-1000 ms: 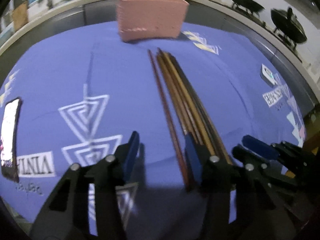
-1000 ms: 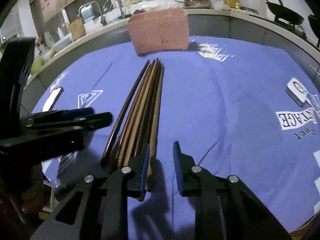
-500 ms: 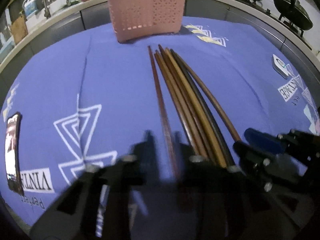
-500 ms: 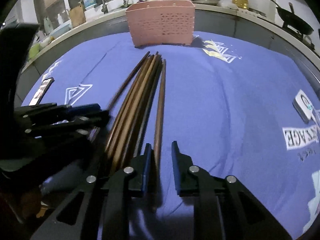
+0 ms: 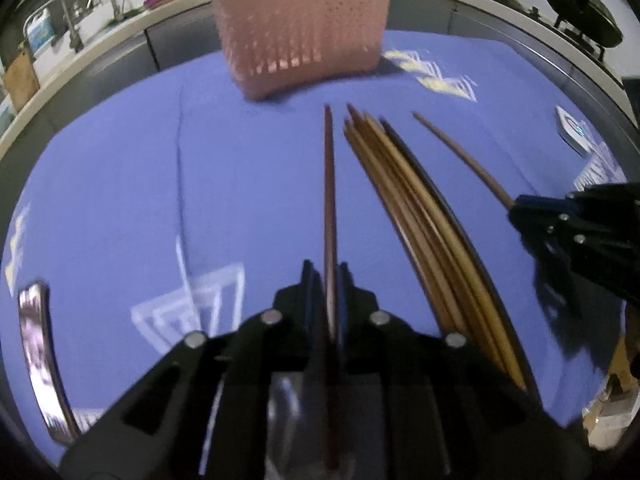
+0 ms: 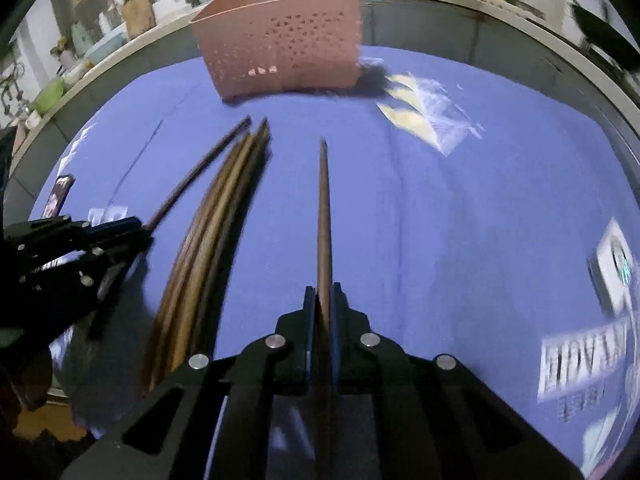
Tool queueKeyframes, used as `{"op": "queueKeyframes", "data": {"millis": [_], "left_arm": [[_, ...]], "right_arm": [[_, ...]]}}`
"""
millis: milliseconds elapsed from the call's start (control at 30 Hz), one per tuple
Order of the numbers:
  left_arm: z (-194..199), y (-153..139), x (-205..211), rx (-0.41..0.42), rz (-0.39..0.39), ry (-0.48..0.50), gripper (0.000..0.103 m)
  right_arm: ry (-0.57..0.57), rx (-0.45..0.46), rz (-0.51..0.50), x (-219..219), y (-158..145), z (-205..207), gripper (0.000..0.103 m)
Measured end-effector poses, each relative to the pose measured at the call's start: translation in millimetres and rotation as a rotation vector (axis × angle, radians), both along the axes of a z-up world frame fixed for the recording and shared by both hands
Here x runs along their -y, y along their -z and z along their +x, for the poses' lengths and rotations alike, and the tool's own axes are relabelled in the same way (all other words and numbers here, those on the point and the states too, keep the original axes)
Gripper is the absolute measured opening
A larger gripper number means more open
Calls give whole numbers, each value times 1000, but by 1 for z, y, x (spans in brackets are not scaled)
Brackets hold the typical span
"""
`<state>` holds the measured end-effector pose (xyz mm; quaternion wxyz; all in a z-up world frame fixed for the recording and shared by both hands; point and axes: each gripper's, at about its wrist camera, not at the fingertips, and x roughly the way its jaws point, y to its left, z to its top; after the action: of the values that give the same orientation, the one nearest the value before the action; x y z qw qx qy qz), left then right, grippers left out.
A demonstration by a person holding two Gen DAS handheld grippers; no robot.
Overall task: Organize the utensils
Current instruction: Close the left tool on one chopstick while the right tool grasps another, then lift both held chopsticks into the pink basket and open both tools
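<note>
- Left gripper [image 5: 329, 280]: jaws clamp one dark red chopstick [image 5: 329, 184] near its butt end. The jaws are easing apart at this moment, but the pads look to be in contact with the stick.
- Right gripper [image 6: 323, 300]: jaws closed on one brown chopstick [image 6: 323, 216], also held near the butt end, tip pointing toward the basket [image 6: 280, 52].
- Each held stick lies apart from the bundle [image 5: 416, 216]: the red one on its left side, the brown one on its right side.
- Bundle: several chopsticks lie side by side on the blue cloth [image 5: 120, 184], tips toward the basket, untouched by either gripper.
- Basket: pink, perforated, upright at the far edge of the cloth, well apart from all chopstick tips. No utensil is visible inside it; the interior is mostly hidden.
- Progress, as judged: early stage. Two sticks are picked out; none is stowed.
- Remaining: carry both held sticks to the basket, insert them, then repeat for the bundle.
- Other items on the cloth: a phone [image 5: 40, 360] at the left edge, a small white device [image 6: 612, 264] at the right. Neither obstructs the path to the basket.
</note>
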<state>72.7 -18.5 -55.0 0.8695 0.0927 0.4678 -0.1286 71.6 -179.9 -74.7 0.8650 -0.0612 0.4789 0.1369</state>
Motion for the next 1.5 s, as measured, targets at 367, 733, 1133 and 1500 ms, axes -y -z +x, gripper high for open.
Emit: {"op": "queueKeyframes", "data": {"millis": [367,733,1133,1500], "left_arm": [[62,-19,5,9,-117,38,4],[31,-203,-48,428,-380,80,5],[160,-233,-17,491,-253,-34,5],[172,-162,-50,339,-247,-184,40]], "right_arm": [[-83,-13,101,-7,-28,50,5],[-168,473,455,12,-199,31,5],[-145,561,319,-65,-229,163,5],[-65,270,505,-41,-161,182,11]]}}
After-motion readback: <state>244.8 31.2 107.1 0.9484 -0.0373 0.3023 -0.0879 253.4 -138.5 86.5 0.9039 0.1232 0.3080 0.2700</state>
